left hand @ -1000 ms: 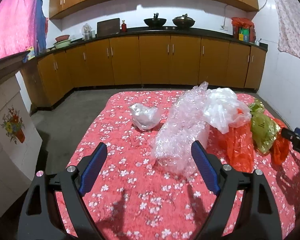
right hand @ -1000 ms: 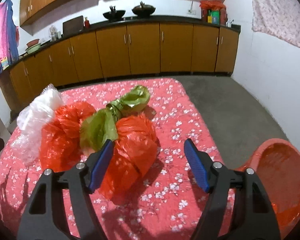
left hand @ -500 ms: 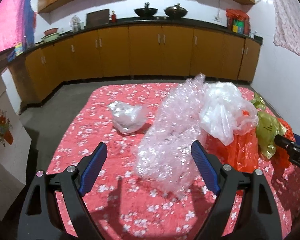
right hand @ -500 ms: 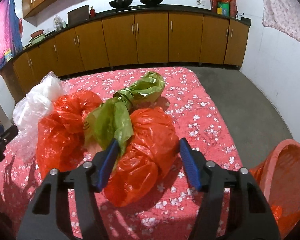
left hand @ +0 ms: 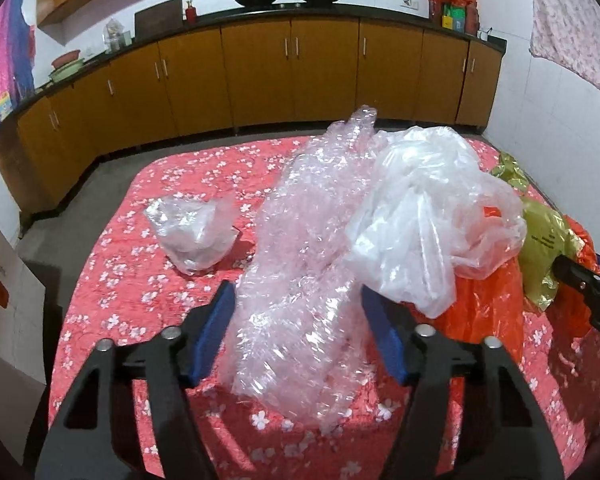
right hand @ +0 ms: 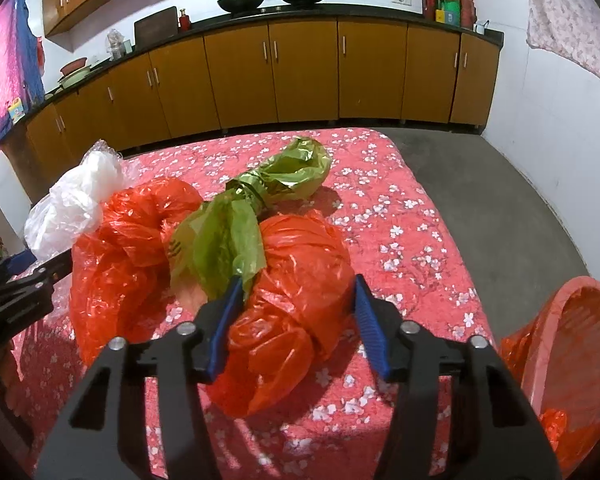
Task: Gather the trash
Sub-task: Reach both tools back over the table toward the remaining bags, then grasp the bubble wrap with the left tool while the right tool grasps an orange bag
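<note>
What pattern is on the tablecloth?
Red tablecloth with small white flowers, clearest in the right wrist view.

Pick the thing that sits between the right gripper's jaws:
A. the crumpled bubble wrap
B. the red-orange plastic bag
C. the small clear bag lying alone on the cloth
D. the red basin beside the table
B: in the right wrist view the red-orange plastic bag bulges between the blue jaws of the right gripper, which have just been closing on it.
</note>
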